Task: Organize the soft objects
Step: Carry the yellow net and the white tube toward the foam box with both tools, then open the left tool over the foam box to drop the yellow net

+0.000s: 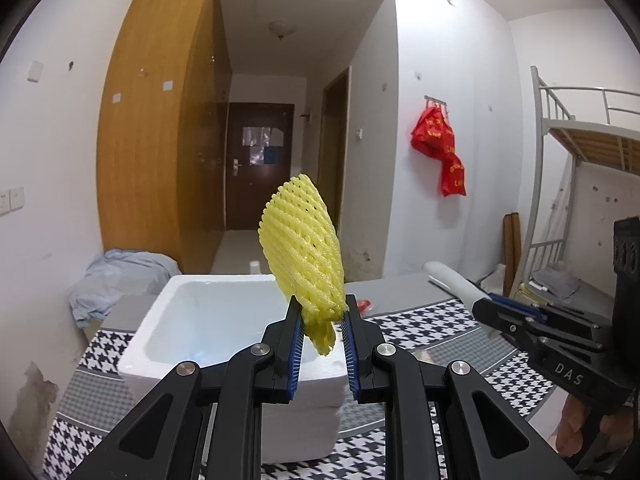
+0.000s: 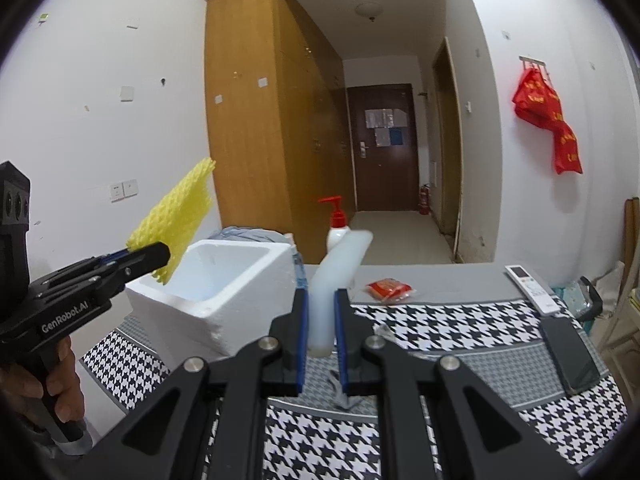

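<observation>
left gripper [image 1: 322, 320] clamped on yellow foam net [image 1: 302, 248], right gripper [image 2: 321, 320] clamped on white foam strip [image 2: 334, 268]

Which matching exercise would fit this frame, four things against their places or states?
Things:
1. yellow foam net
2. white foam strip
3. white foam box
4. red packet

Places or states:
A. lying on the grey band of the cloth, beyond the houndstooth
B. pinched in the left hand-held gripper, sticking up
C. standing open on the table, nothing visible inside
D. pinched in the right hand-held gripper, bending to the right at the top

Pairs: 1-B, 2-D, 3-C, 4-A
</observation>
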`<state>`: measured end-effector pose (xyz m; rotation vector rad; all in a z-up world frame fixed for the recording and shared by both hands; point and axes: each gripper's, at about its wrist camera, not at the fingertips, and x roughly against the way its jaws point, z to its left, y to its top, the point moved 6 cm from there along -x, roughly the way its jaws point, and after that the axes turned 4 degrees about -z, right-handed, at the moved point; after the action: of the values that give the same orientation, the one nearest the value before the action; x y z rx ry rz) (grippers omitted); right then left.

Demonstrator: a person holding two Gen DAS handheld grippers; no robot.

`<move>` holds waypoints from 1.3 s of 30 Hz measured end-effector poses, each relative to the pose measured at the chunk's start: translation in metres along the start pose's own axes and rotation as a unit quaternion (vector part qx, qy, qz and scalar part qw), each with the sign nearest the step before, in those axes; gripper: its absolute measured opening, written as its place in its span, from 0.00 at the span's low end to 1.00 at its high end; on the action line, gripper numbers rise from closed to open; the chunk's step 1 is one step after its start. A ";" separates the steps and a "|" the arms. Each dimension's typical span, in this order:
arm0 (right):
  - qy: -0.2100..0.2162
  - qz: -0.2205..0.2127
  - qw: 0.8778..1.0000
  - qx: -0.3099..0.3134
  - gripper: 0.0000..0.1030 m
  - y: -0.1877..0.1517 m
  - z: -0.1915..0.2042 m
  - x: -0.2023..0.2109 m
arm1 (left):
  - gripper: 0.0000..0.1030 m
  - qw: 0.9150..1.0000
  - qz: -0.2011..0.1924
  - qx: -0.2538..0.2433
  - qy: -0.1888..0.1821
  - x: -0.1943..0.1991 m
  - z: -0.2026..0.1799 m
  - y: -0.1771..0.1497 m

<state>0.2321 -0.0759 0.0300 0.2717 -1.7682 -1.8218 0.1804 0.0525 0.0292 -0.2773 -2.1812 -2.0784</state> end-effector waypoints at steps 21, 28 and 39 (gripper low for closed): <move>0.074 0.012 0.997 0.033 0.15 0.013 0.052 -0.030 | 0.19 0.999 0.028 0.014 0.045 -0.005 0.036 -0.005; 0.077 0.016 0.996 0.034 0.15 0.014 0.057 -0.039 | 0.19 0.998 0.033 0.021 0.054 -0.014 0.045 -0.003; 0.068 0.016 0.997 0.036 0.15 0.013 0.058 -0.043 | 0.19 0.997 0.048 0.019 0.052 -0.036 0.050 -0.004</move>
<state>0.2396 -0.0032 0.0378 0.3837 -1.7361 -1.6773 0.2172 0.1002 0.0153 -0.2579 -2.1018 -1.9548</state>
